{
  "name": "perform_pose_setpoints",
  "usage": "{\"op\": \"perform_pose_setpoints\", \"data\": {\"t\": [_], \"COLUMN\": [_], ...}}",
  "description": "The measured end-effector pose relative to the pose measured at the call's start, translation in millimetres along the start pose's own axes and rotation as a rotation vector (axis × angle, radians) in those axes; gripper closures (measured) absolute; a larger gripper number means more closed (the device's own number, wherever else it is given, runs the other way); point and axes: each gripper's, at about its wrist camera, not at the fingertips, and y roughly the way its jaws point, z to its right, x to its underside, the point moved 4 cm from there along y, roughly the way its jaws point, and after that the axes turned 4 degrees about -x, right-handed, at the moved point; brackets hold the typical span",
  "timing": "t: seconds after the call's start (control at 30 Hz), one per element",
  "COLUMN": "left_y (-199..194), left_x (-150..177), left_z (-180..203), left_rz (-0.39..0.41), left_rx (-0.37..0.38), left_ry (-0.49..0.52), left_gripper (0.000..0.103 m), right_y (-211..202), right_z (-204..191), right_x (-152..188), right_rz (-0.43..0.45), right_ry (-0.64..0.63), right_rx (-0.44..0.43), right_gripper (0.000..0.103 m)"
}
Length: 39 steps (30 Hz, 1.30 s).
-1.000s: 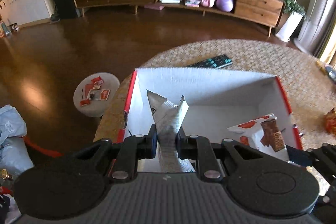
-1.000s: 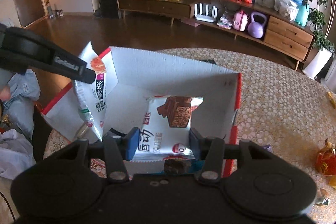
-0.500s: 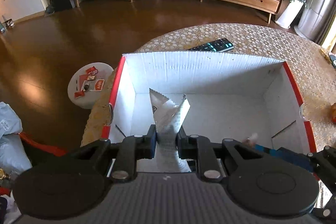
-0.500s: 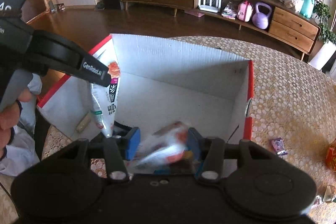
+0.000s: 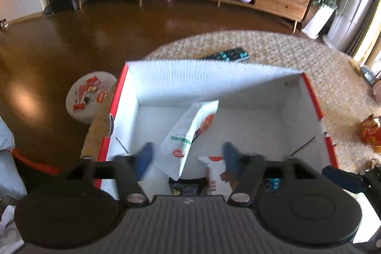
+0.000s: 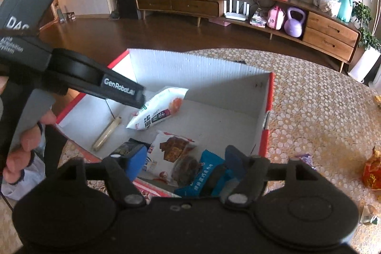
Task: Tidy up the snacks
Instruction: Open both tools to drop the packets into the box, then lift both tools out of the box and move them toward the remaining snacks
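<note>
A white cardboard box with red rims (image 5: 214, 77) (image 6: 209, 77) stands on the woven table mat. My left gripper (image 5: 185, 156) is open above the box; a white snack packet (image 5: 188, 135) (image 6: 159, 108) is falling loose inside, clear of both fingers. My right gripper (image 6: 185, 161) is open and empty over the box's near right corner. On the box floor lie a white packet with a brown biscuit picture (image 6: 171, 154), a blue packet (image 6: 202, 173), a dark packet (image 6: 126, 146) and a tan stick snack (image 6: 107, 135).
A remote control (image 5: 226, 55) lies on the mat behind the box. Red-wrapped snacks (image 6: 371, 170) (image 5: 371, 130) and a small purple wrapper (image 6: 304, 157) lie on the mat to the right. A small round stool with packets (image 5: 90, 94) stands on the floor at left.
My left gripper opened and let go of the white packet, which now drops into the box. My right gripper released the biscuit packet, which now lies on the box floor.
</note>
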Motion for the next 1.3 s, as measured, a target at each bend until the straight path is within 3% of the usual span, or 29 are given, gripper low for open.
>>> {"op": "perform_pose_setpoints", "data": {"t": [0.33, 0.63, 0.83, 1.13, 1.3], "left_y": [-32.5, -69.5, -94.0, -115.8, -116.4], "left_x": [8.5, 26.4, 41.7, 60.4, 66.1], "left_z": [8.2, 18.3, 37.5, 76.6, 102.8], "left_rz": [0.051, 0.096, 0.141, 0.205, 0.203], "left_rx": [0.020, 0.082, 0.113, 0.176, 0.212], "left_ry": [0.008, 0.014, 0.053, 0.084, 0.094], "left_gripper": [0.032, 0.032, 0.023, 0.020, 0.020], "right_y": [-28.9, -66.7, -98.9, -137.7, -154.2], "right_z": [2.6, 10.6, 26.7, 67.3, 94.6], "right_x": [1.0, 12.3, 25.8, 48.3, 66.6], "right_rz": [0.041, 0.077, 0.105, 0.145, 0.162], "right_ry": [0.011, 0.019, 0.040, 0.086, 0.112], "right_rx": [0.008, 0.010, 0.023, 0.043, 0.084], "right_gripper": [0.003, 0.000, 0.000, 0.000, 0.000]}}
